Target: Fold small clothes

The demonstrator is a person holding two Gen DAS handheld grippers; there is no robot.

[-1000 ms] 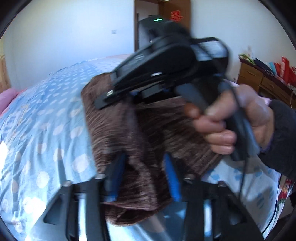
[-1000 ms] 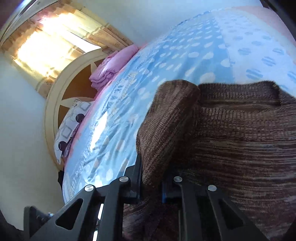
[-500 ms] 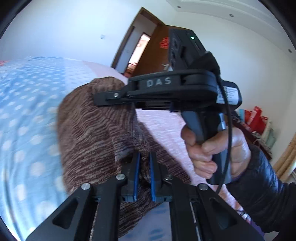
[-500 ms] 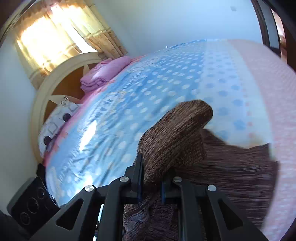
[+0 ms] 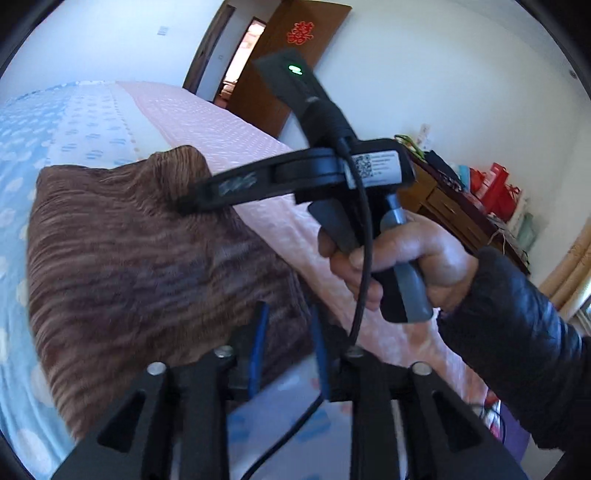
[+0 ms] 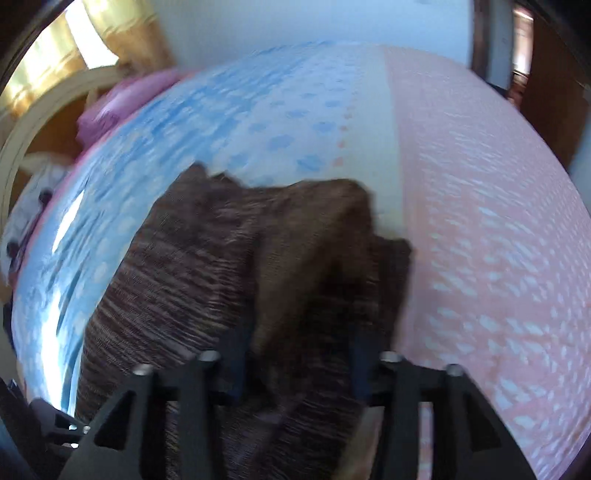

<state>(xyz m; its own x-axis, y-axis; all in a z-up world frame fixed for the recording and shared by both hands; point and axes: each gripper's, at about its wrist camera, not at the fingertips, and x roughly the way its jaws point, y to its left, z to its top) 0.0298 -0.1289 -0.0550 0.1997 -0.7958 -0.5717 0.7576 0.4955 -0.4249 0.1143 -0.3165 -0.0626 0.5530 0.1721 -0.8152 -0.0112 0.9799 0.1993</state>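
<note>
We see the left tool (image 5: pixel 288 343) with its blue-lined jaws standing apart; they have just been opening, and the near edge of the brown knitted garment (image 5: pixel 147 266) lies between them without the pads pressing on it. The right tool (image 6: pixel 299 362) has also just been opening, its jaws now wider, with a raised fold of the same garment (image 6: pixel 288 266) loose between them, so neither tool grips the cloth. Only the left view shows the right tool from the side (image 5: pixel 184 205), its tip down at the garment's far corner, held by the person's right hand (image 5: pixel 399 266) in a dark sleeve (image 5: pixel 517 321), with a wooden door (image 5: pixel 291 70) and a cabinet (image 5: pixel 454 210) behind. Only the right view shows the headboard (image 6: pixel 44 107), a pink bundle (image 6: pixel 110 107) and curtains (image 6: pixel 74 33). The garment lies bunched on the bed (image 6: pixel 480 221), across the blue dotted and pink parts of the cover, right in front of both tools.
</note>
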